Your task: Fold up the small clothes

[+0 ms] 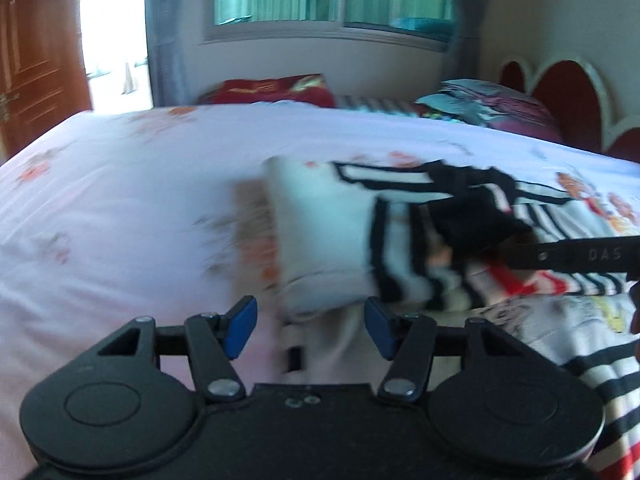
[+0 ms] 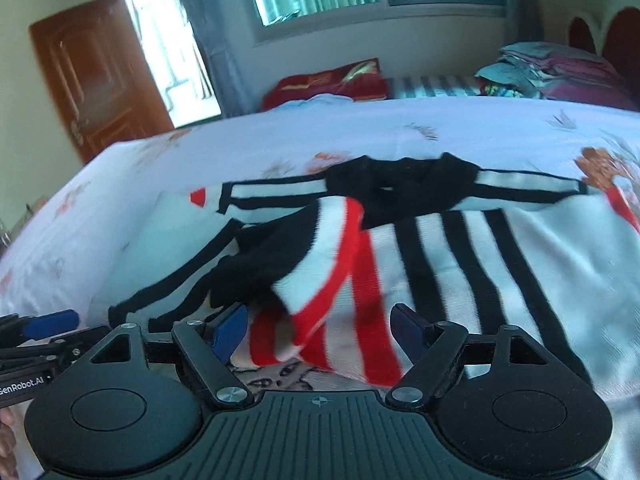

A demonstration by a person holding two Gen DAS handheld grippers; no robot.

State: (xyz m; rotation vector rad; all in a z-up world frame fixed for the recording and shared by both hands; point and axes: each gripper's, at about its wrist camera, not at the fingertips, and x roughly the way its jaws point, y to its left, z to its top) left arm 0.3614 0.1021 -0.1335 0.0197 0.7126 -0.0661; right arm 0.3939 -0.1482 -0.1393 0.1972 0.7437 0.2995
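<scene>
A small white sweater with black and red stripes and a black collar lies on the bed sheet. In the left wrist view its white sleeve is folded in towards the body, blurred. My left gripper is open just above the sleeve end, blue pads apart, cloth between them but not pinched. My right gripper is open too, over a turned-up red, white and black striped flap of the hem. One right finger reaches in from the right edge, and a left blue pad shows at the left edge.
The pale floral sheet covers a wide bed. At its far side lie a red pillow and a stack of folded bedding, with a red and white headboard behind. A wooden door stands far left.
</scene>
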